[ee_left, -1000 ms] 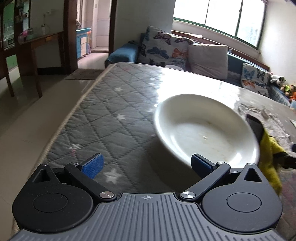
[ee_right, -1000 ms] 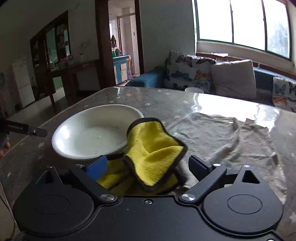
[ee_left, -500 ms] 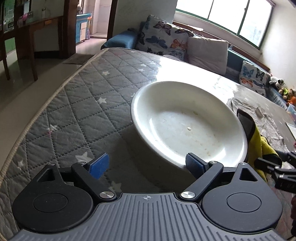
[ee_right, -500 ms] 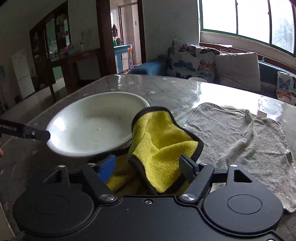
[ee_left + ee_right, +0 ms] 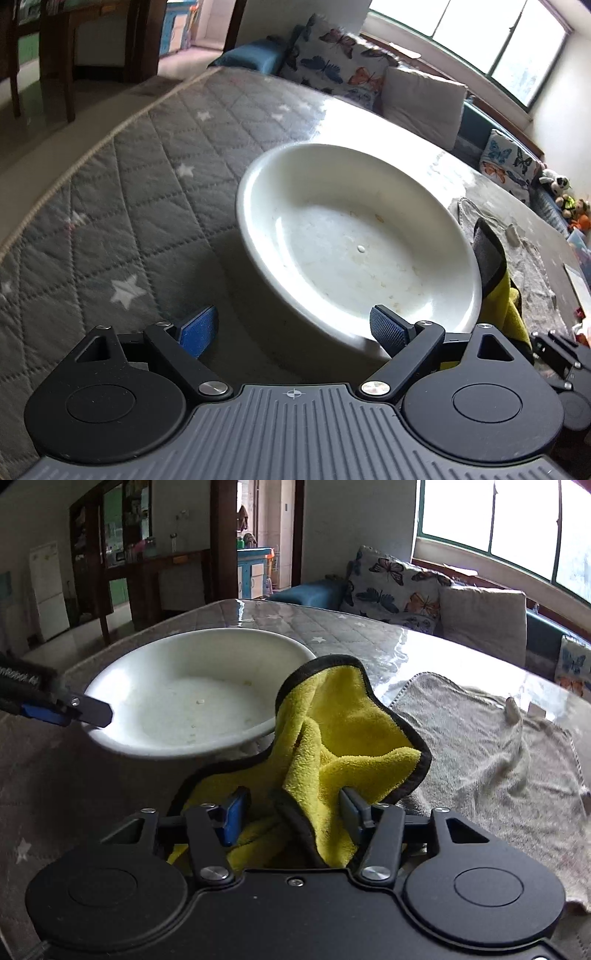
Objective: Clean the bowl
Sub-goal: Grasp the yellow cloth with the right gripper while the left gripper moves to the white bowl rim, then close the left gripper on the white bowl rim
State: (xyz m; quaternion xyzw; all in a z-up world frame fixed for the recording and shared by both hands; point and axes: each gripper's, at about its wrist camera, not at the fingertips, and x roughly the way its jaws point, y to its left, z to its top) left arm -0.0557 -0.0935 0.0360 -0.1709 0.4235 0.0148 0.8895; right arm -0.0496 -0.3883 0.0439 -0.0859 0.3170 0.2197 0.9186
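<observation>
Left gripper point(image 5: 291, 328) wide at bowl point(image 5: 354, 243) rim

The left hand-held gripper point(image 5: 291, 326) stands spread wide, one finger over the near rim of the white bowl point(image 5: 354, 243) on the quilted table point(image 5: 129, 192); a yellow cloth point(image 5: 511, 306) lies alongside.

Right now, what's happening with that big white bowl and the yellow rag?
A person is getting ready to wipe the white bowl. The right hand-held gripper has pinched the yellow cloth beside the bowl. The left hand-held gripper is open at the bowl's near rim, one finger over the rim. Small crumbs and smears show inside. The bowl sits on the quilted table.
</observation>
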